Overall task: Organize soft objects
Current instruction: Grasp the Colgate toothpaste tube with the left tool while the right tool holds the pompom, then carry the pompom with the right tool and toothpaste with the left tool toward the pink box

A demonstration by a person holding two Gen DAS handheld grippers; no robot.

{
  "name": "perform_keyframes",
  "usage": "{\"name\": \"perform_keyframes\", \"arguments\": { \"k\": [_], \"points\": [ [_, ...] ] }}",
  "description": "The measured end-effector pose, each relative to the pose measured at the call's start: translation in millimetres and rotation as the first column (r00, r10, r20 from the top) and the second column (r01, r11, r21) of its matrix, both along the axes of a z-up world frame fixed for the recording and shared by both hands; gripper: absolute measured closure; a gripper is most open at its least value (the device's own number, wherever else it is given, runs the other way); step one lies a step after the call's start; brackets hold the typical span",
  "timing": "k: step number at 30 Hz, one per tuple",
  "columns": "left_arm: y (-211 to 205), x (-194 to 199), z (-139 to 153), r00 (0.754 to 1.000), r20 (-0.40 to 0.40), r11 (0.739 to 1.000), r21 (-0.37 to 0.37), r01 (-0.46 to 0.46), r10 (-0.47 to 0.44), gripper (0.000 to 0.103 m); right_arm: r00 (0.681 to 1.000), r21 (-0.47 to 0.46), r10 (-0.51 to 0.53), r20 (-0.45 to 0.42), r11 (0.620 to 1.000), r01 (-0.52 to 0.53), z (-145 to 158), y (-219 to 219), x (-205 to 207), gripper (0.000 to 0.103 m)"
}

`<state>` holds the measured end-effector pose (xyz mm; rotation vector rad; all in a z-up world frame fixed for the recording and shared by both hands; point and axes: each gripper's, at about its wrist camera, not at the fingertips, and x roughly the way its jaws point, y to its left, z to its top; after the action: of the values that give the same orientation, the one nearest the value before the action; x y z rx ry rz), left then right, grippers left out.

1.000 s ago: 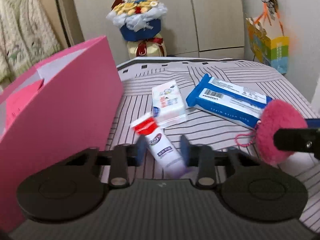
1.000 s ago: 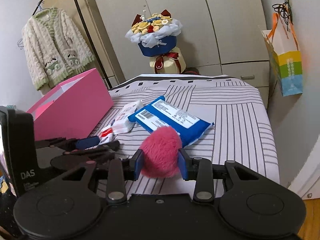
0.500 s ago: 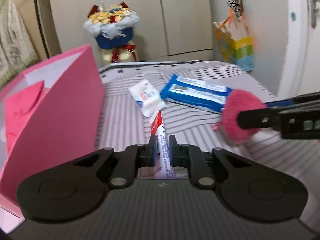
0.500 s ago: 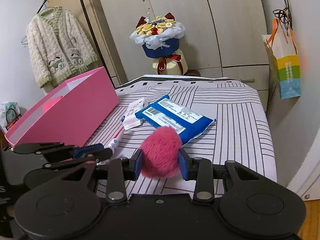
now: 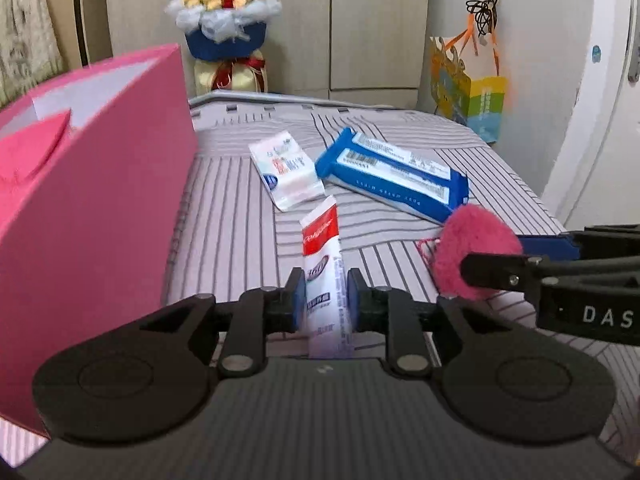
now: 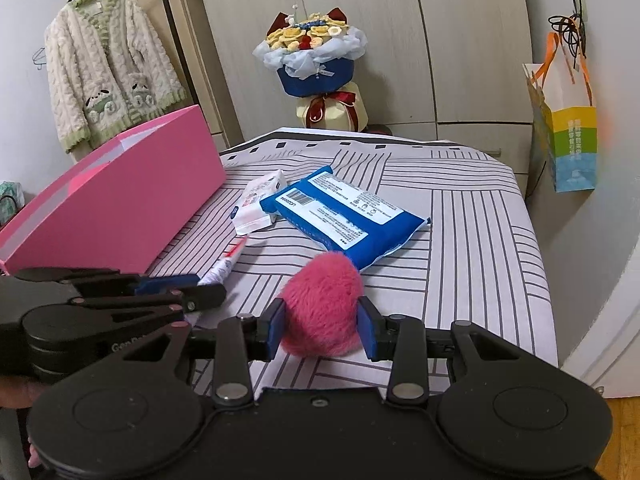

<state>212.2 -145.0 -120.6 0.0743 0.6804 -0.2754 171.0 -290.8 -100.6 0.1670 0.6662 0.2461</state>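
Pink fur filled the right gripper (image 6: 322,330): its blue pads pressed both sides of the pompom (image 6: 321,304), held partly closed just above the striped sheet (image 6: 472,240). The left gripper (image 5: 322,300) had the toothpaste tube (image 5: 325,276) between its pads, and its jaws were opening; the pads sat right at the tube's sides, whether touching I could not tell. The tube's red end pointed away toward the tissue pack (image 5: 286,170).

Taking the pink box (image 5: 92,184) as landmark: it stood open at the sheet's left edge. The tube lay just right of it, near its front end. The tissue pack lay right of the box's far end, with the blue wipes pack (image 5: 394,176) just beyond the tissues, farther from the box. The pompom was farthest from the box, near the wipes' closer corner.
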Motion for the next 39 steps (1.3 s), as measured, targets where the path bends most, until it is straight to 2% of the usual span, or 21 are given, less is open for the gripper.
{"name": "perform_keyframes", "arguments": {
  "k": [7, 17, 26, 33, 39],
  "points": [
    [1.3, -8.0, 2.6, 0.999, 0.004, 0.999, -0.006, 0.038, -0.037, 0.083, 1.000, -0.001, -0.015, 0.008, 1.000, 0.015, 3.1, 4.3, -7.3, 0.060],
    [16.0, -36.9, 17.9, 0.995, 0.030, 0.995, -0.037, 0.096, -0.095, 0.083, 1.000, -0.051, -0.001, 0.001, 0.999, 0.001, 13.4, 18.1, -37.4, 0.060],
    [43.5, -66.9, 28.7, 0.987, 0.018, 0.980, -0.111, 0.163, -0.162, 0.083, 1.000, -0.057, 0.014, 0.022, 0.998, -0.013, 28.0, 28.5, -71.6, 0.060],
    [64.5, -83.7, 39.9, 0.976, -0.019, 0.965, -0.157, 0.212, -0.218, 0.083, 0.997, -0.082, 0.073, 0.027, 0.994, -0.071, 44.9, 43.9, -92.2, 0.060],
    [87.2, -96.7, 52.5, 0.960, -0.077, 0.945, -0.212, 0.249, -0.271, 0.083, 0.987, -0.095, 0.161, 0.004, 0.983, -0.160, 61.0, 62.5, -106.3, 0.060]
  ]
}}
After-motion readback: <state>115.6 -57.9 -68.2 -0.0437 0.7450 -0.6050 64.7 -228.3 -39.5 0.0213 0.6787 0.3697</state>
